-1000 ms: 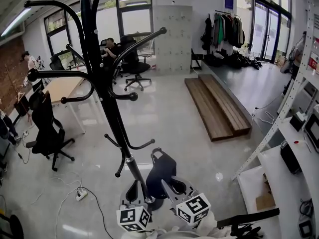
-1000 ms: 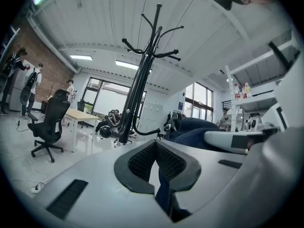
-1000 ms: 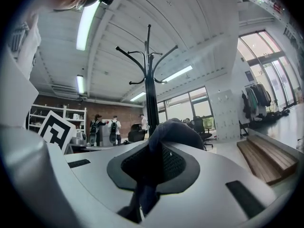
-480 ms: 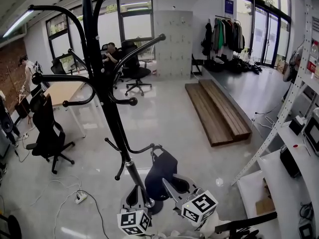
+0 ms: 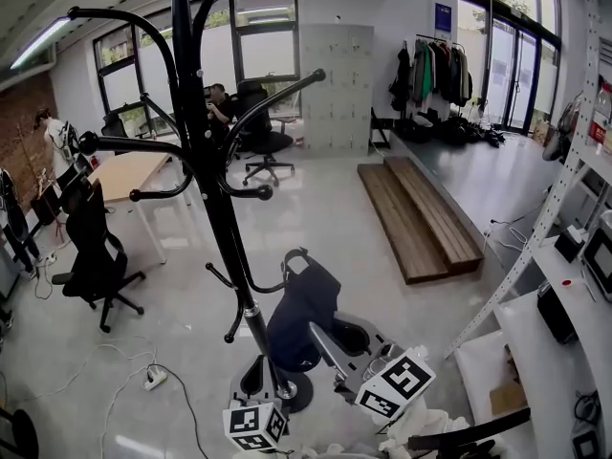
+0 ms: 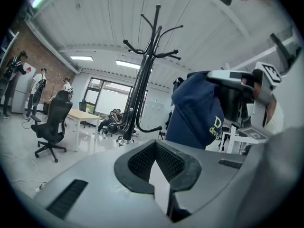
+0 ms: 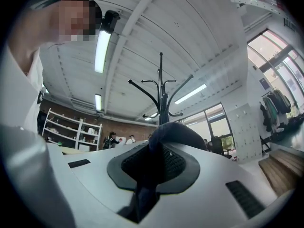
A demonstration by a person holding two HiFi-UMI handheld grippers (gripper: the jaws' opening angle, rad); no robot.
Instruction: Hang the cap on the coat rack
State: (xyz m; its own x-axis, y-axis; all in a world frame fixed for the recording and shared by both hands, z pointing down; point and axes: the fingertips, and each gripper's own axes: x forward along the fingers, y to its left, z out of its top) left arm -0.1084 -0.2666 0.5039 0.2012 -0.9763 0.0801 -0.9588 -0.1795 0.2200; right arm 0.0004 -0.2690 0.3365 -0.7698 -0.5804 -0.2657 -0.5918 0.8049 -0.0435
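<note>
You stand in an office with a glossy grey floor (image 5: 363, 247). Your right gripper (image 7: 151, 175) is clamped on the cap (image 5: 301, 309), lower centre of the head view, just right of the rack (image 5: 218, 208) pole. Your left gripper (image 6: 159, 175), jaws together and empty, sits at the bottom edge.

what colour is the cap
The cap is navy blue with yellow-green lettering, clearest in the left gripper view.

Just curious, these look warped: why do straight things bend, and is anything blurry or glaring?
Head view: the wide lens bows the coat rack, and window light glares off the floor. Left gripper view: dark corners, bent ceiling lines. Right gripper view: the cap sits close to the lens, dark and out of focus.
</note>
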